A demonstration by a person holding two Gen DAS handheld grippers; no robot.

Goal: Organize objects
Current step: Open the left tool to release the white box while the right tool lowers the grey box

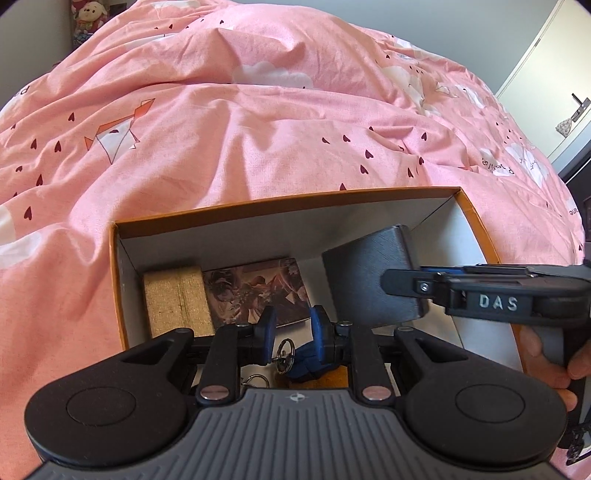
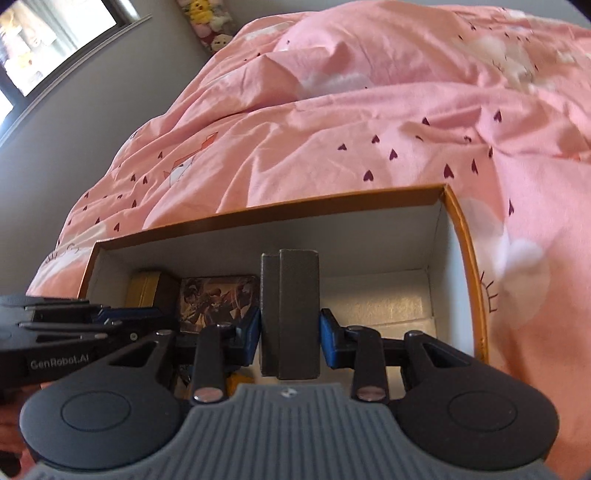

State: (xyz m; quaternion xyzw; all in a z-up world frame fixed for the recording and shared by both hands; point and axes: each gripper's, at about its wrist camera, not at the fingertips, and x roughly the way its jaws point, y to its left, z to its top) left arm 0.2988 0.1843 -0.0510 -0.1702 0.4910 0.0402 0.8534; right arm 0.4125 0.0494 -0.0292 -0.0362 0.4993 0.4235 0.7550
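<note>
Right gripper [image 2: 290, 332] has its blue pads clamped on both sides of a dark grey block [image 2: 290, 314], held upright over the open box [image 2: 461, 236], probably so it can go down on end into the bare floor on the right half. In the left wrist view the same block [image 1: 369, 273] hangs tilted above the box [image 1: 288, 206] interior, with the right gripper [image 1: 406, 286] reaching in from the right and a hand [image 1: 546, 365] on its handle. Left gripper [image 1: 291, 332] has its jaws nearly together; a blue toy with a key ring [image 1: 301, 360] sits right at the pads, whether it is actually pinched I cannot tell, the ring dangles just below. Further out, a tan box [image 1: 177, 299] and a picture card box [image 1: 255, 295] already lie side by side against the far left wall, so packing looks to run left to right, partly done. Box has an orange rim, white inside, and sits on a pink bedspread [image 1: 258, 129] with small hearts. Soft bedding means the box could shift if pushed on. A plush toy [image 1: 90, 14] shows far back.
</note>
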